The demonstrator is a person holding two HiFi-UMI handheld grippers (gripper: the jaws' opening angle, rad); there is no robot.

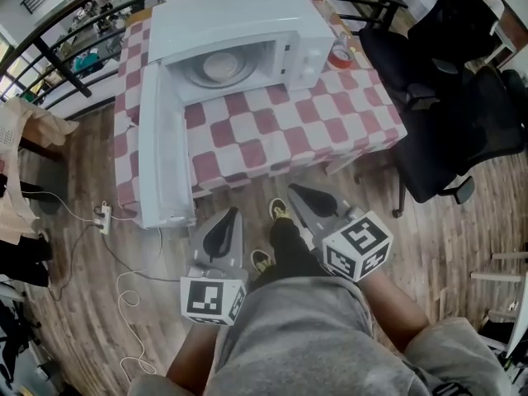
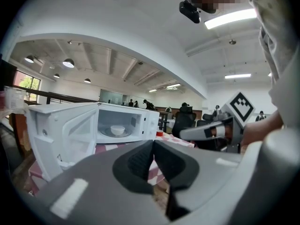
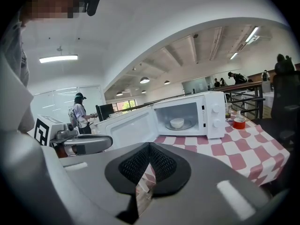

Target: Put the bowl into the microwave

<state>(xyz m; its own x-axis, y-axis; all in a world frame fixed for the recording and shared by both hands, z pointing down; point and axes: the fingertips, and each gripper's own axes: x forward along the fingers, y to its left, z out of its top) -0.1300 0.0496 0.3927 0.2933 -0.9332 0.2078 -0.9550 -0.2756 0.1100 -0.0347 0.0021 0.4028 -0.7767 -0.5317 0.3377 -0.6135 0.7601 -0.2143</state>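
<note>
The bowl (image 1: 221, 66) sits inside the open microwave (image 1: 247, 23) on the worktop (image 1: 330, 114). The left hand-held gripper (image 2: 153, 146) and the right hand-held gripper (image 3: 149, 149) are both closed and empty.

The person wore a grey short-sleeved top (image 1: 305, 337), dark trousers (image 1: 289, 242) and dark shoes (image 1: 279, 210) trimmed in yellow. The left gripper (image 1: 229, 214) and the right gripper (image 1: 301, 192) were smooth grey plastic with black ribbed pads (image 1: 221, 238). Each bore a white cube (image 1: 356, 246) printed with bold black square markers.
</note>
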